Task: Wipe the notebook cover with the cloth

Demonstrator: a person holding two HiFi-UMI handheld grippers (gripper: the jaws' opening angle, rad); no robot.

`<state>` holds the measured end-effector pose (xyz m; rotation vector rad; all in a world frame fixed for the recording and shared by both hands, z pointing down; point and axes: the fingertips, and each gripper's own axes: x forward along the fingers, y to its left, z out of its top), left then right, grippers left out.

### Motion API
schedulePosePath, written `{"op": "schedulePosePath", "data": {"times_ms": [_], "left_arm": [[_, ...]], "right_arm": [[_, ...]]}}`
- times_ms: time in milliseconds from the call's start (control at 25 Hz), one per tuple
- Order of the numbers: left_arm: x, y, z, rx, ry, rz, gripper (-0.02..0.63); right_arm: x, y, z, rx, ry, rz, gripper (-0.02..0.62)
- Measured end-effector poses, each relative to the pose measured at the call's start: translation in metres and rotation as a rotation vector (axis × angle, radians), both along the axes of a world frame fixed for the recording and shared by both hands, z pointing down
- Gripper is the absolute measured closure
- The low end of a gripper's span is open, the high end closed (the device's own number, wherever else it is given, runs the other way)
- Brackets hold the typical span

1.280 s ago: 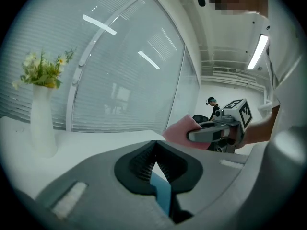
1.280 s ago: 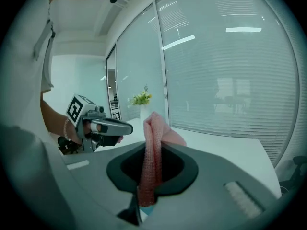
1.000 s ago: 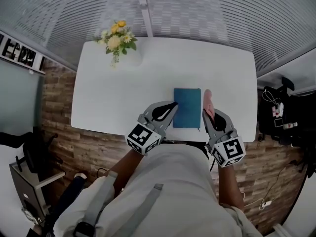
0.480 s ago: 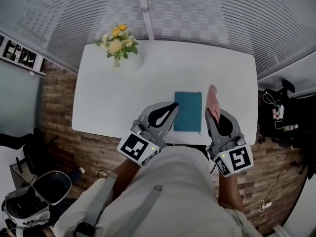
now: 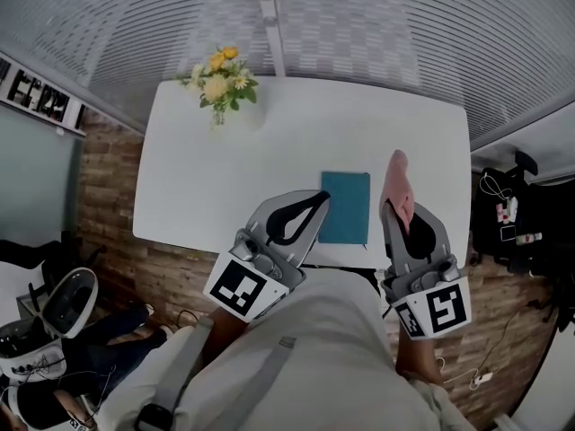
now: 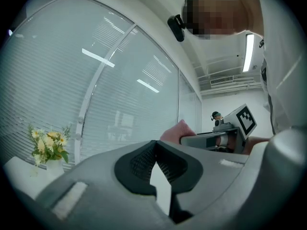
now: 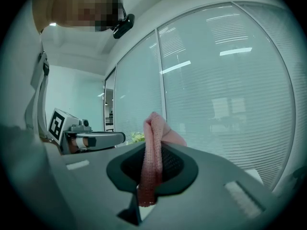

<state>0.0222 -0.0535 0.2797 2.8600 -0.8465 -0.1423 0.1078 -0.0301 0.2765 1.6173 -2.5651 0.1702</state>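
Note:
A teal notebook (image 5: 345, 207) lies flat near the front edge of the white table (image 5: 225, 169). My left gripper (image 5: 318, 197) hangs over the notebook's left edge, raised off the table and pointing out at the window; its jaws are shut with nothing in them (image 6: 154, 145). My right gripper (image 5: 396, 206) is held up to the right of the notebook, shut on a pink cloth (image 5: 397, 182). The cloth (image 7: 152, 152) stands up folded between the pads and pokes out past the tips. From the left gripper view the cloth (image 6: 175, 132) shows beside the right gripper's marker cube.
A vase of yellow and white flowers (image 5: 220, 83) stands at the table's far left corner. Window blinds run behind the table. A black bag with cables (image 5: 517, 205) sits on the floor to the right, and a white helmet-like object (image 5: 45, 321) at the lower left.
Both grippers have lifted off the table and come back toward me, now looking larger in the head view. The pink cloth has risen with the right gripper. The notebook has stayed put.

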Motion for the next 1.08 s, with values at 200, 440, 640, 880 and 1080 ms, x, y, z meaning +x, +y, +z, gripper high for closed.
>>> {"op": "schedulePosePath", "data": {"times_ms": [200,440,640,880,1080], "left_arm": [[-0.004,-0.001,-0.008,0.009,0.009,-0.011,0.606],[-0.006,-0.002,-0.010,0.007,0.010,-0.015,0.606],[-0.006,0.000,-0.012,0.009,0.009,-0.013,0.606],[-0.003,0.002,-0.009,0.008,0.006,-0.010,0.606],[-0.003,0.004,-0.010,0.008,0.011,-0.011,0.606]], "right_arm": [[-0.004,0.000,-0.008,0.015,0.009,-0.001,0.572],[-0.006,-0.001,-0.012,0.018,0.015,-0.003,0.572],[-0.006,0.000,-0.014,0.021,0.023,-0.003,0.572],[-0.005,0.003,-0.014,0.027,0.022,-0.001,0.572],[-0.005,0.005,-0.014,0.025,0.022,0.003,0.572]]}}
